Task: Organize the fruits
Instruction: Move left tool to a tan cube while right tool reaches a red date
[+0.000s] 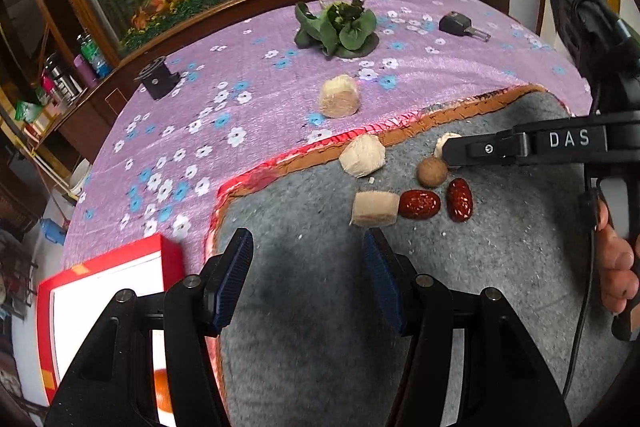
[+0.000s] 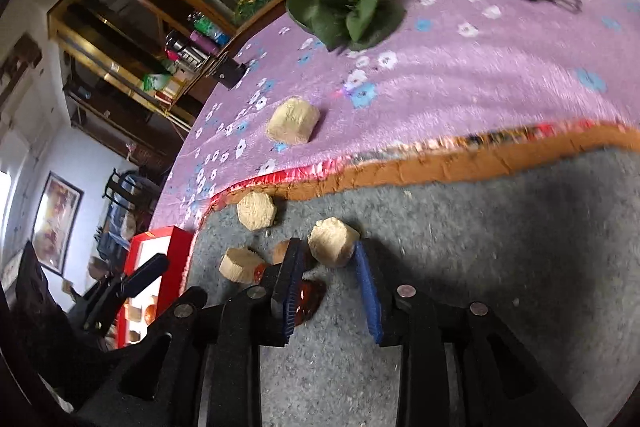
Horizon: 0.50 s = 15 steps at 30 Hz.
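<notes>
Several pale cut fruit pieces lie near the grey mat's (image 1: 320, 347) far edge: one on the purple cloth (image 1: 340, 97), two on the mat (image 1: 363, 155) (image 1: 375, 209). A brown round fruit (image 1: 432, 172) and two red dates (image 1: 420, 205) (image 1: 460, 199) lie beside them. My left gripper (image 1: 308, 279) hovers open over bare mat, short of the fruit. My right gripper (image 2: 328, 287) stands narrowly open, with a pale piece (image 2: 334, 247) between its fingertips and a gap at the left pad. One date (image 2: 308, 297) is partly hidden behind its left finger.
A red box (image 1: 100, 287) with a white inside stands at the mat's left corner, some fruit in it (image 2: 136, 315). Farther back on the cloth are a green leafy ornament (image 1: 336, 27), a black cylinder (image 1: 158, 79) and a black device (image 1: 460, 25). A hand (image 1: 616, 267) grips the right tool.
</notes>
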Motion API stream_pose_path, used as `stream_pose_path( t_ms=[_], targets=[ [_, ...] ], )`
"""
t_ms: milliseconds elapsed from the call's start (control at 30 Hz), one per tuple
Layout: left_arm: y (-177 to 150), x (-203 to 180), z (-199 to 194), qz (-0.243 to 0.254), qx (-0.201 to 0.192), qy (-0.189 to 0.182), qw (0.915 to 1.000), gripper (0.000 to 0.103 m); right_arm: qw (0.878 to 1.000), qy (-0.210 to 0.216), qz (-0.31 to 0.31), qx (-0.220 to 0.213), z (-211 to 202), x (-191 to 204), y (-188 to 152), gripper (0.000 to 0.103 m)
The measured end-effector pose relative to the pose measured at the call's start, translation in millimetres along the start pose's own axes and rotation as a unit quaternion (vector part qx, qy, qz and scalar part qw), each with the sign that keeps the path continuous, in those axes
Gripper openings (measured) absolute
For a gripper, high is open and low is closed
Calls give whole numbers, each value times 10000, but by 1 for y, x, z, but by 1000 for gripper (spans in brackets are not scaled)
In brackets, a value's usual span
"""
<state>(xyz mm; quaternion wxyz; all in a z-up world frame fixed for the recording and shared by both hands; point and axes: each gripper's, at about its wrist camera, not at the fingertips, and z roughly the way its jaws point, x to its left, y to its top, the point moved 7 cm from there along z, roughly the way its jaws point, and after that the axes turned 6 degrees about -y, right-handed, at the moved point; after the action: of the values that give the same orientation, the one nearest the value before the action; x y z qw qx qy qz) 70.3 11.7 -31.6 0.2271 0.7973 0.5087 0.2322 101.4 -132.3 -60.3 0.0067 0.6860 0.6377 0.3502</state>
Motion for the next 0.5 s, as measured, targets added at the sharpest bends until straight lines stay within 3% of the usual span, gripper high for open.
stream_pose_path(
  t_ms=[100, 333, 500],
  targets=[
    [3, -3, 7, 101, 55, -50, 9999, 56, 9997, -105, -188, -135, 1, 3, 2, 31],
    [10, -5, 20, 264, 178, -239, 9992, 56, 9994, 21, 18, -338, 0, -3, 5, 26],
    [18, -18, 27, 532, 109, -550, 9970, 56, 9957, 692, 574, -220, -7, -15, 12, 25]
  ],
)
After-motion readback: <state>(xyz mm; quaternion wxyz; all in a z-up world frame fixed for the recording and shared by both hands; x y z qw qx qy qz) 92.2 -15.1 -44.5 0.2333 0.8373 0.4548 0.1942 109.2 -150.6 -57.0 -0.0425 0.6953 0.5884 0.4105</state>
